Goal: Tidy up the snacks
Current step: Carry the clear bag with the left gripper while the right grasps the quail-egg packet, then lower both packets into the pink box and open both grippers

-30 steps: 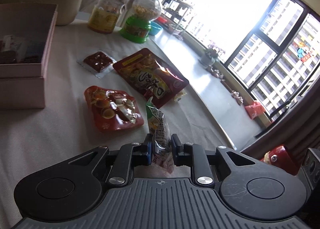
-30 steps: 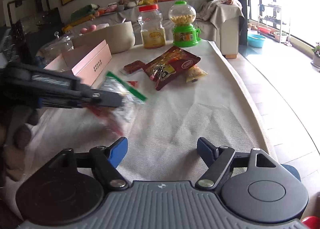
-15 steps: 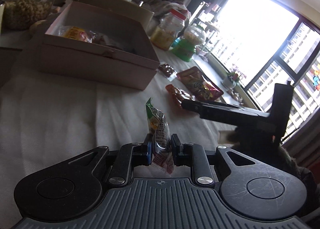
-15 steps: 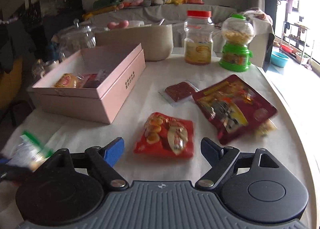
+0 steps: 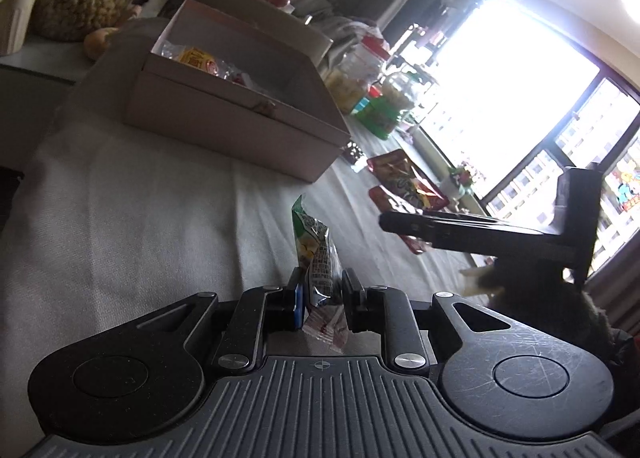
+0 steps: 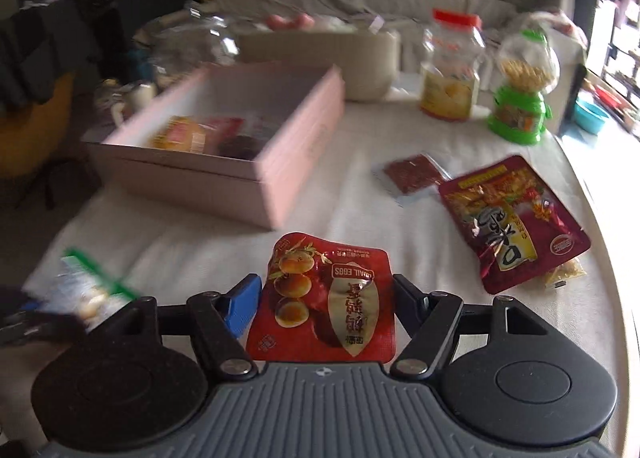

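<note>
My left gripper [image 5: 322,290] is shut on a small green-topped snack packet [image 5: 314,246], which stands upright between the pads above the white tablecloth. The open pink box [image 5: 240,130] lies ahead and to the left with several snacks inside. In the right wrist view a red quail-egg packet [image 6: 324,298] lies flat on the cloth between the fingers of my right gripper [image 6: 326,290]. Its jaws are closing, and the pads stand at the packet's edges without squeezing it. The pink box [image 6: 296,162] is beyond, to the left. The green-topped packet [image 6: 92,290] shows blurred at lower left.
A large dark red pouch [image 6: 512,218] and a small brown vacuum pack [image 6: 412,174] lie on the right. A red-lidded jar [image 6: 452,70], a green candy dispenser [image 6: 520,98] and a beige basin [image 6: 320,54] stand at the back. The table edge [image 6: 600,242] curves on the right.
The left gripper carried the green-topped packet leftward, to the near side of the pink box. The right gripper swung over to the red quail-egg packet and its jaws narrowed around it.
</note>
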`<state>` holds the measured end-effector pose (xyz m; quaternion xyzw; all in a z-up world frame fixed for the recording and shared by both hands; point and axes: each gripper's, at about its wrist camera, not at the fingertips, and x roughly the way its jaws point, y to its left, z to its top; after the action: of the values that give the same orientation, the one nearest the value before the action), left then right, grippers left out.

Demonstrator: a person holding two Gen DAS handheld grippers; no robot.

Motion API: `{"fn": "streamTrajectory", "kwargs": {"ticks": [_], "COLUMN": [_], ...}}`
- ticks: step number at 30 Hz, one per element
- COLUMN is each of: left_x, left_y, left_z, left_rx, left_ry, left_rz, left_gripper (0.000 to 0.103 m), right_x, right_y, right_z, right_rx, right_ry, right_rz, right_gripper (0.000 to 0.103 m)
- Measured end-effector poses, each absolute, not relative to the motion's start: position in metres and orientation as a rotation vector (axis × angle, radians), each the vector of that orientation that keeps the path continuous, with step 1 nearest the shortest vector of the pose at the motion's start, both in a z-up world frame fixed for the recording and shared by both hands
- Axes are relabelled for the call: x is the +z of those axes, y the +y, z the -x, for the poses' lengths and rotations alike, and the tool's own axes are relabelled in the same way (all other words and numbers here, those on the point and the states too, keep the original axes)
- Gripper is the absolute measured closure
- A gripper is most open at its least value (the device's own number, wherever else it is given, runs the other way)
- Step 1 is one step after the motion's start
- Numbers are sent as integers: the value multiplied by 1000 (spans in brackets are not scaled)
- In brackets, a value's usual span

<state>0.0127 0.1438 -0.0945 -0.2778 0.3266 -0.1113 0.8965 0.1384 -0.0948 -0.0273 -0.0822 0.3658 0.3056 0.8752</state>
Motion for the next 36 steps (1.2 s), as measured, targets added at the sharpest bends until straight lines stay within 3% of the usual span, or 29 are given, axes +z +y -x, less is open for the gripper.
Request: {"fn": "streamTrajectory", "kwargs": {"ticks": [5,9,14,18,22,27,31,36], "left_x": [-72,-21,44,63,51,-3,-41,-40], "left_y": [147,156,172,197,212,229,230,242], "left_z": [-2,4,-17,-58,-110,-174,-207,-190], "left_rx": [-273,-284,-209,-160,-145,-196,-153,-96], "left_ry": [634,515,355,300,330,466,593,508], "left_rz": [581,510,416,485,525,619,533,520], "left_gripper": [80,80,80,80,80,80,80,79], "right_x": [19,78,149,177,173,144,107,61], "right_y": [-100,-97,-81,-53,-27,2,27,58], "right_z": [-93,-75,-96,-136,-177,-222,-256,-295], "right_rx": [766,850,838,762,690,689,671,724], "right_ry": [684,546,416,381,423,502,604,740], "right_rz": [145,112,73,83,102,144,141,124], "right_gripper": [32,32,32,32,32,32,32,31]}}
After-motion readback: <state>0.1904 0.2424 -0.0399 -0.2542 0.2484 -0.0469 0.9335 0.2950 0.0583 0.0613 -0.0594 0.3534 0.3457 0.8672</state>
